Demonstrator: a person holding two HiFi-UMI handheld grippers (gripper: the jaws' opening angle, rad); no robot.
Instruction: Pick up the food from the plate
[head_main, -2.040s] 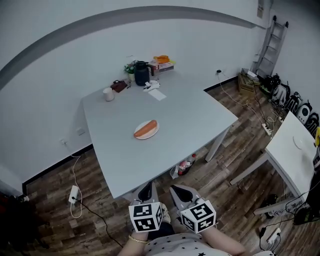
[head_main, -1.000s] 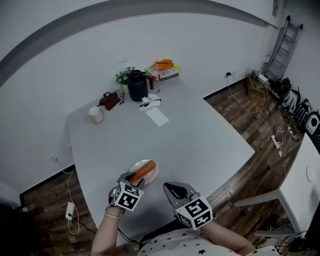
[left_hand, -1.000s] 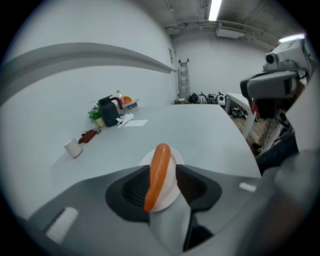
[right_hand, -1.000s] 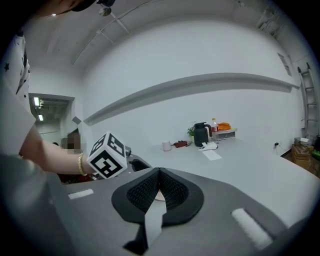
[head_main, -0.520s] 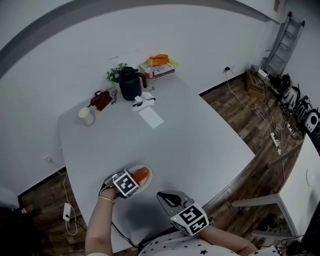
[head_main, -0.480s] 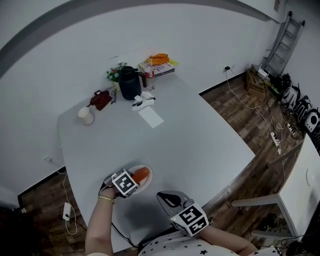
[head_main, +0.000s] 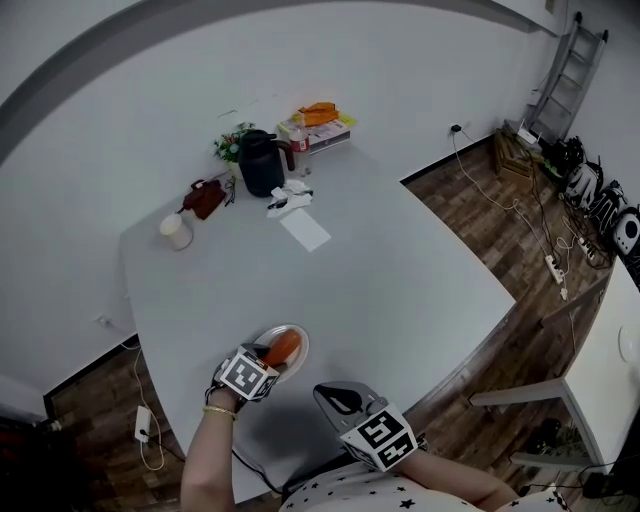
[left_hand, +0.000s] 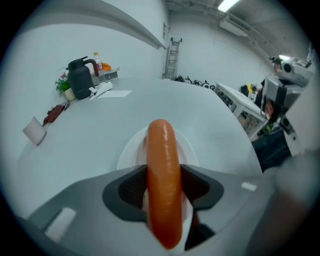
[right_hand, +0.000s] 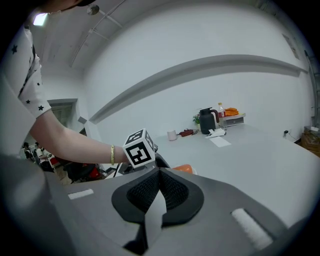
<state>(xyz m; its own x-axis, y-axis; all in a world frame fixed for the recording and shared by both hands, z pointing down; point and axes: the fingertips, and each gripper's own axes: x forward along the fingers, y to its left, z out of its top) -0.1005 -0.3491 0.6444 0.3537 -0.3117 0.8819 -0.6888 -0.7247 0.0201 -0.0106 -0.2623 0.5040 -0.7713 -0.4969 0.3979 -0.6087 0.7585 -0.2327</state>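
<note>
Since a second ago the left claw (left_hand: 163, 175) has pushed forward over the white plate (head_main: 300, 339) near the table's (head_main: 400, 270) front edge. Its jaws stand wide and are closing, with the orange sausage (head_main: 283, 347) lengthwise between them, lying on the plate. The right claw (right_hand: 159, 172) hangs closed and empty by the table's near edge.
</note>
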